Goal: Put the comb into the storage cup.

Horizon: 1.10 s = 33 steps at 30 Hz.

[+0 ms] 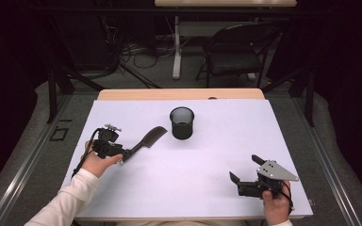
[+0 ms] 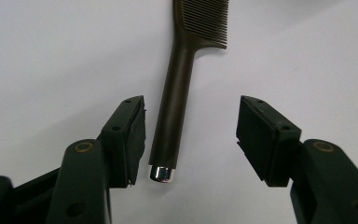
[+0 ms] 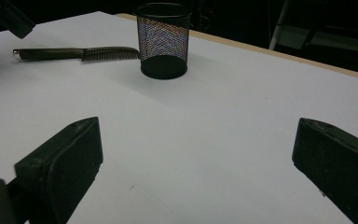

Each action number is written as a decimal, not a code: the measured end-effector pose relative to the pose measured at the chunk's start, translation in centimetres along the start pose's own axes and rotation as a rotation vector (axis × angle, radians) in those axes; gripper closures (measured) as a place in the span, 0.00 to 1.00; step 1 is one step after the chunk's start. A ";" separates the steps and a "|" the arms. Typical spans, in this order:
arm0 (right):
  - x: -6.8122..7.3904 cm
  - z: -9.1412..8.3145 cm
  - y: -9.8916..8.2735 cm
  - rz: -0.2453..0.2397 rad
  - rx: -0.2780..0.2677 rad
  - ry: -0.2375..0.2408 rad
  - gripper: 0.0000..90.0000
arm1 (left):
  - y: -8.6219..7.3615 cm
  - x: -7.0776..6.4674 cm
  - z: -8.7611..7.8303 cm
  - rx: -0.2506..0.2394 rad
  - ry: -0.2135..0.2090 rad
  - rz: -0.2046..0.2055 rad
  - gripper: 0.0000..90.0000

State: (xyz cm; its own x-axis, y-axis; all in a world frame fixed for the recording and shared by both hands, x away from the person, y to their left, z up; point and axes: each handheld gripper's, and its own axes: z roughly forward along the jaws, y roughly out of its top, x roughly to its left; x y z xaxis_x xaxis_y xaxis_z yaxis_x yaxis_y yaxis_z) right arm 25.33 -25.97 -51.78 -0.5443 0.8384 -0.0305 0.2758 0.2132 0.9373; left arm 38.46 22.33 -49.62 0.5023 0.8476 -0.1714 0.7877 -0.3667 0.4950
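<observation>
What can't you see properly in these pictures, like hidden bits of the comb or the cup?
- Comb: in the left gripper view the top edge cuts off most of its teeth.
- Mesh cup: from the high view its inside is too dark to tell whether anything is in it.
- Left gripper: in the high view its jaws blend with the dark comb handle, too small to separate.

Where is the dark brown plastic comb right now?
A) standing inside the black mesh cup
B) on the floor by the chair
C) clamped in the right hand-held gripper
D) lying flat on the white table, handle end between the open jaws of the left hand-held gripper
D: the dark brown plastic comb lies flat on the white table, its handle between the left hand-held gripper jaws, which stand apart from it.
</observation>
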 end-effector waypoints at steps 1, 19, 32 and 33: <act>0.0 0.0 0.0 0.000 0.000 -0.001 0.01 | 0.0 0.0 -0.1 0.002 0.000 0.004 0.46; 0.0 0.1 0.0 -0.002 0.001 -0.003 0.02 | 0.5 0.9 -0.3 0.014 -0.045 0.001 0.40; 0.0 0.1 0.0 -0.004 0.001 -0.001 0.02 | 1.2 1.4 -0.3 0.054 -0.012 -0.036 0.15; 0.0 0.1 0.0 -0.005 0.001 -0.001 0.02 | 1.2 1.4 -0.3 0.060 -0.010 -0.037 0.11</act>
State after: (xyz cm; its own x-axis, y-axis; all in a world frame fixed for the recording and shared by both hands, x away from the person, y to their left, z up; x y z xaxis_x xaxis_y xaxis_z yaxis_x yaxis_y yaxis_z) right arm 25.40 -25.96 -51.85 -0.5449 0.8377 -0.0357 0.2736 0.2179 0.9368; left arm 40.02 23.17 -48.98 0.4755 0.8573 -0.1972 0.8257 -0.3576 0.4362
